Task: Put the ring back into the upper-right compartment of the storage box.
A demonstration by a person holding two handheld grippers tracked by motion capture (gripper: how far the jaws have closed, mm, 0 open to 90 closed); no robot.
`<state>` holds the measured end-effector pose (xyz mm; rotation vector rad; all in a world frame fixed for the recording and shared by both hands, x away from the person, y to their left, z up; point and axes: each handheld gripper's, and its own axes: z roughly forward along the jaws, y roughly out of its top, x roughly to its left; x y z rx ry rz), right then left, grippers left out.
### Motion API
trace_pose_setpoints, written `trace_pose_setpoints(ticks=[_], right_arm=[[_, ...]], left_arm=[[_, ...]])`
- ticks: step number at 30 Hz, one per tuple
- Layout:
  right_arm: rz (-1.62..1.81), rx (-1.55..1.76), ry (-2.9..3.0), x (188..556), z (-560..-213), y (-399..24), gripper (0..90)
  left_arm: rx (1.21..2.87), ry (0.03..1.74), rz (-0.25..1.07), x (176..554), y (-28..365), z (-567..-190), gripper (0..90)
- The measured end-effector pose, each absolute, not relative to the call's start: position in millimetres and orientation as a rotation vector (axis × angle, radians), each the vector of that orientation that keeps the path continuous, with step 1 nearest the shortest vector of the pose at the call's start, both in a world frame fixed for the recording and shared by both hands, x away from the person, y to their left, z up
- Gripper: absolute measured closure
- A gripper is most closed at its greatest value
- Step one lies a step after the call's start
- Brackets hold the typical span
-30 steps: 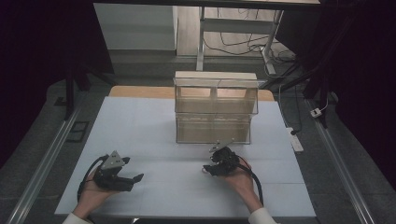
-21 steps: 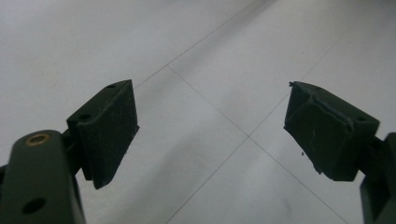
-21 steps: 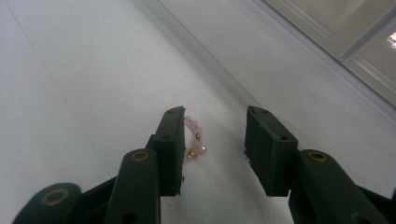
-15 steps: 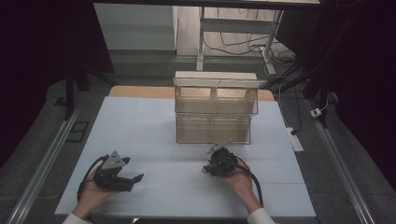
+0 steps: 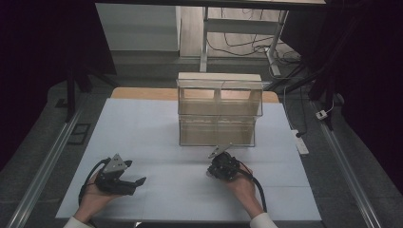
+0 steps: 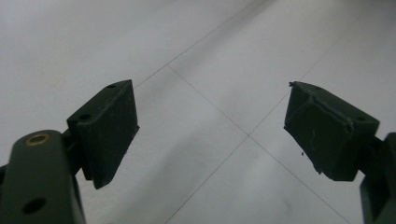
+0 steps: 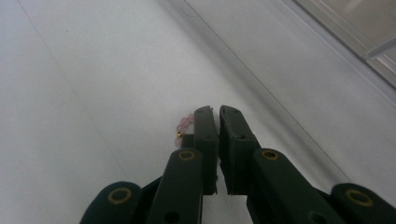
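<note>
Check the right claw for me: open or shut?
Shut. In the right gripper view the right claw has its two jaws nearly touching, a thin slit between them. Pink beads peek out beside the jaws; whether they are pinched, cannot tell.

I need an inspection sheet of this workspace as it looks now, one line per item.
Surface: white table top with thin seam lines; wooden edge at the far side.
Job's things: clear two-tier box standing at the far middle; a short string of pink beads beside the right claw's jaws, whether gripped cannot be told.
Clutter: nothing seen on the white surface.
Grippers: left claw open, jaws wide apart above the table; right claw shut or nearly so, jaws close together.
Cables: black cable trailing from the right claw; loose cables on the floor beyond the table.
Surroundings: dark curtains at both sides, metal rails along the table.
</note>
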<state>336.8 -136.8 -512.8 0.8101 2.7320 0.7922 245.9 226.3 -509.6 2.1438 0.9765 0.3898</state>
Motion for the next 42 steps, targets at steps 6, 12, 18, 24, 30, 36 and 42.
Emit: trace_pose_setpoints(ticks=[6, 12, 18, 24, 30, 36, 42], right_arm=[[0.796, 0.806, 2.728, 336, -513, -137, 85.7], [0.818, 0.805, 2.715, 336, -510, -138, 86.8], [0.841, 0.798, 2.697, 335, -506, -140, 86.8], [0.876, 0.803, 2.682, 334, -499, -142, 86.9], [0.903, 0.793, 2.67, 332, -494, -143, 86.9], [0.937, 0.79, 2.654, 329, -486, -144, 86.9], [0.978, 0.781, 2.632, 328, -479, -146, 86.9]], left_arm=[[2.144, 0.976, 0.389, 246, 227, -510, 17.2], [2.144, 0.975, 0.388, 246, 227, -510, 17.2], [2.143, 0.975, 0.39, 246, 227, -510, 17.2], [2.145, 0.974, 0.389, 246, 227, -510, 17.2], [2.144, 0.975, 0.391, 246, 227, -510, 17.2], [2.145, 0.974, 0.39, 246, 227, -510, 17.2], [2.145, 0.974, 0.39, 246, 227, -510, 17.2]])
